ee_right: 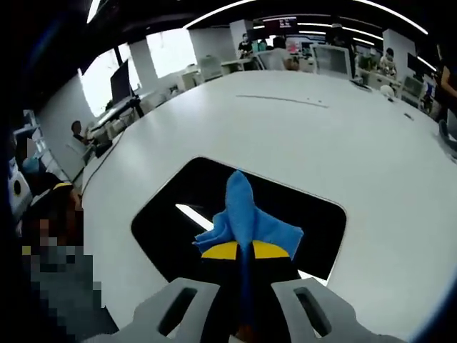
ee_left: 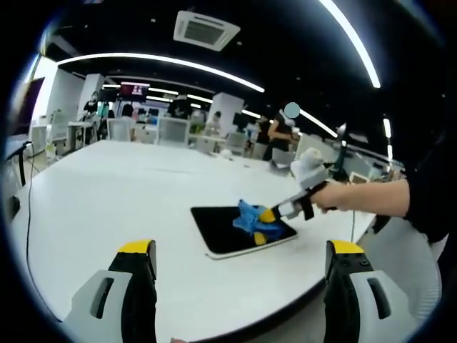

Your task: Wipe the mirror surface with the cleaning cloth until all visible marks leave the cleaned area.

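Partly, cloth (ee_right: 246, 214) over mirror (ee_right: 171, 207).

a large white table (ee_left: 107, 200) with a rounded edge carries everything here. in the left gripper view it spreads out ahead of the two jaws, and the mirror (ee_left: 228, 232) lies flat on it just beyond the gap between them, a little toward the right jaw. the mirror is a dark rectangle with rounded corners and a thin pale rim. a thin dark cable (ee_left: 30, 236) runs along the tabletop out past the left jaw. in the right gripper view the mirror (ee_right: 178, 207) lies directly ahead of the jaws, with the white table (ee_right: 300, 128) stretching far beyond it.
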The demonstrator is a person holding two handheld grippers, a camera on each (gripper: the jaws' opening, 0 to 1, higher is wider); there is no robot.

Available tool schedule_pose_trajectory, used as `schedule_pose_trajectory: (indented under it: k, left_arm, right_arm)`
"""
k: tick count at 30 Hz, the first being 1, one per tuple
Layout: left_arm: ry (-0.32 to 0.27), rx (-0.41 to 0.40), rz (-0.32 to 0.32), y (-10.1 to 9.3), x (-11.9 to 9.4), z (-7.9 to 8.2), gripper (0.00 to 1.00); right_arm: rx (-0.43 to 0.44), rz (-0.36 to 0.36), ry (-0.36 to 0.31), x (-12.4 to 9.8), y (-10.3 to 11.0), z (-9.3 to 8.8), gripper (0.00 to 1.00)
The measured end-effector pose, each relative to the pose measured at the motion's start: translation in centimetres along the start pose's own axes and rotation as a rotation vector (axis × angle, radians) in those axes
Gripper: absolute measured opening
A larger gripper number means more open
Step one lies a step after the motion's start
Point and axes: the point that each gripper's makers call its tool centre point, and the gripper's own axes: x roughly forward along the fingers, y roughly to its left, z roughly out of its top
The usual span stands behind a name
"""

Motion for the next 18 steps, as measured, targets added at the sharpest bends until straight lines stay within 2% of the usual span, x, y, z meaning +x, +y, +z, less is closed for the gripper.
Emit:
schedule_pose_trajectory:
  k: [6, 11, 18]
  left_arm:
    - [0.001, 0.002, 0.002, 0.0, 0.0, 0.0, 0.99]
    - [0.008, 0.001, 0.004, 0.0, 0.0, -0.1, 0.99]
    - [0.022, 0.003, 0.0, -0.1, 0.1, -0.3, 0.99]
  right_arm:
    - [0.029, 0.003, -0.024, -0.4, 0.5, -0.6, 0.0]
    - [0.017, 0.017, -0.011, -1.0, 1.6, -1.3, 0.0]
    - [0.091, 0.044, -0.037, -1.7, 2.2, -2.1, 0.0]
